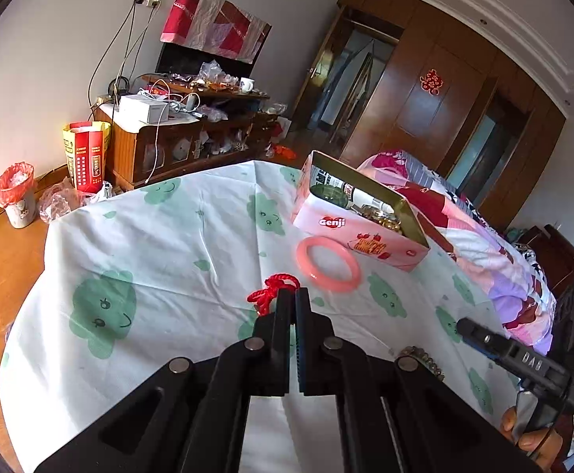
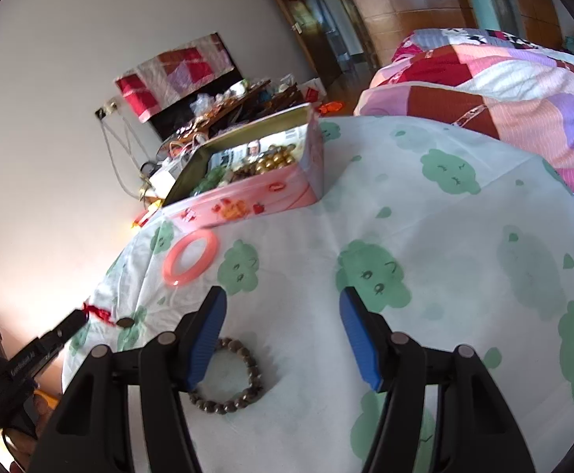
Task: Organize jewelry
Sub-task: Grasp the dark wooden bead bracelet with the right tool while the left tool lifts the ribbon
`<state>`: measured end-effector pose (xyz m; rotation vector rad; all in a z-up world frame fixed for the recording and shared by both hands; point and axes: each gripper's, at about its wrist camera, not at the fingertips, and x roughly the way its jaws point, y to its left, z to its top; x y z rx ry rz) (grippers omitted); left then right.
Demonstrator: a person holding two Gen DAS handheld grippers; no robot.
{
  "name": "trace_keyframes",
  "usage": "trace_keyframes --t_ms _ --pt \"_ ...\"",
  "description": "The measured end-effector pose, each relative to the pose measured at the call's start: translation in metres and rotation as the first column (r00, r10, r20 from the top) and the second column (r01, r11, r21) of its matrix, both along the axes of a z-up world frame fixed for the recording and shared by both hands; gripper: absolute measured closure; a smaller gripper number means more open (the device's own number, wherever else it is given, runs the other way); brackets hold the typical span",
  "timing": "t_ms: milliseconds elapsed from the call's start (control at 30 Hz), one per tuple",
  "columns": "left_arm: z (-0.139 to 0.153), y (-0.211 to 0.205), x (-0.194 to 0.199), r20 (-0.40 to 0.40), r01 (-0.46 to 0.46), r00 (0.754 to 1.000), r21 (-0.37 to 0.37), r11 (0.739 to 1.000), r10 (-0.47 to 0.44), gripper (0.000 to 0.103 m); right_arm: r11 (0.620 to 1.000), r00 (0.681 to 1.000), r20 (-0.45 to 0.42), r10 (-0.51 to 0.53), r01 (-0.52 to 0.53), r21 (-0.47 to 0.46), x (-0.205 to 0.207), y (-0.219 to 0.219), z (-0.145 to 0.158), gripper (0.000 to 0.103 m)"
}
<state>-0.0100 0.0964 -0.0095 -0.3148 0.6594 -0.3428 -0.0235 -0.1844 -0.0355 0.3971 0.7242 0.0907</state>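
The left tongs (image 1: 292,295) pinch the red cord (image 1: 273,289) near the pink ring (image 1: 328,262), a soft, light thing best held at its knot, while the right tongs (image 2: 283,315) stand spread over the stiff bead bracelet (image 2: 233,378).

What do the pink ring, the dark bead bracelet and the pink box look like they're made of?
Pink ring: probably plastic or resin; its smooth, uniform coral surface is slightly glossy. Bead bracelet: likely wood or seed; the round brown beads look dull and unshiny. Pink box: likely printed tin; it has thin walls and a golden metallic lining inside.
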Motion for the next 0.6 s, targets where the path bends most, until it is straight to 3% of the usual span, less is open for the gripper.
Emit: trace_keyframes --t_ms 233,300,467,600 --pt "0.002 -0.002 -0.001 0.021 0.009 1.000 0.011 1.000 -0.009 0.102 0.973 0.981 -0.087 0.172 -0.183 -0.141 -0.002 0.042 -0.005 0.051" --pt "0.004 -0.002 -0.003 0.035 0.007 0.999 0.019 1.000 -0.008 0.102 0.953 0.967 -0.147 0.209 -0.235 -0.192 0.001 0.056 -0.013 0.067" --pt "0.006 -0.007 -0.006 0.052 0.022 0.998 0.039 0.999 -0.024 0.102 0.930 0.963 -0.195 0.186 -0.237 -0.281 0.005 0.065 -0.019 0.091" --pt "0.009 -0.009 -0.008 0.068 0.032 0.997 0.048 0.998 -0.036 0.102 0.960 0.976 -0.139 0.166 -0.192 -0.205 0.000 0.048 -0.013 0.092"
